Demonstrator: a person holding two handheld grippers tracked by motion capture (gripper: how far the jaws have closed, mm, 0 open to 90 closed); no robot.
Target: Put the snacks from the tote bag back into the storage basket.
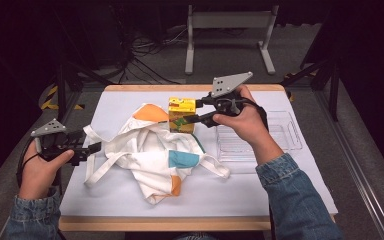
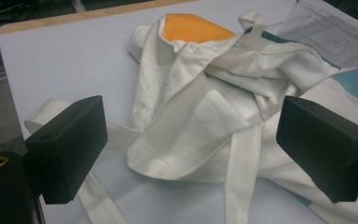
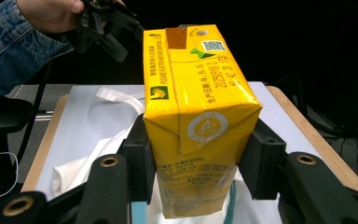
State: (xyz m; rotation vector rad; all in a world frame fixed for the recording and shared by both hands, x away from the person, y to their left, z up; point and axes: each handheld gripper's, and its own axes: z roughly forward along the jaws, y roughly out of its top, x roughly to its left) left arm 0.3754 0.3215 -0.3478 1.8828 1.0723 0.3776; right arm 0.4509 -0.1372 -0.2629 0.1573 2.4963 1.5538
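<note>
The right claw (image 1: 189,111) is clenched on an upright yellow carton (image 3: 198,116), held just above the far side of the crumpled cloth bag (image 1: 152,150) on the counter (image 1: 230,192), while the left claw (image 2: 191,144) hangs released by the bag's nearest strap (image 2: 240,172).

White table cover (image 1: 130,195), the landmark, lies on a wood-edged table (image 1: 180,223); crumpled white cloth bag (image 1: 150,150) with orange and blue patches at its centre; yellow carton (image 1: 181,114) upright beyond the bag; clear plastic tray (image 1: 285,136) on its right part; grey stand (image 1: 230,22) and cables (image 1: 145,55) on the floor beyond.
</note>
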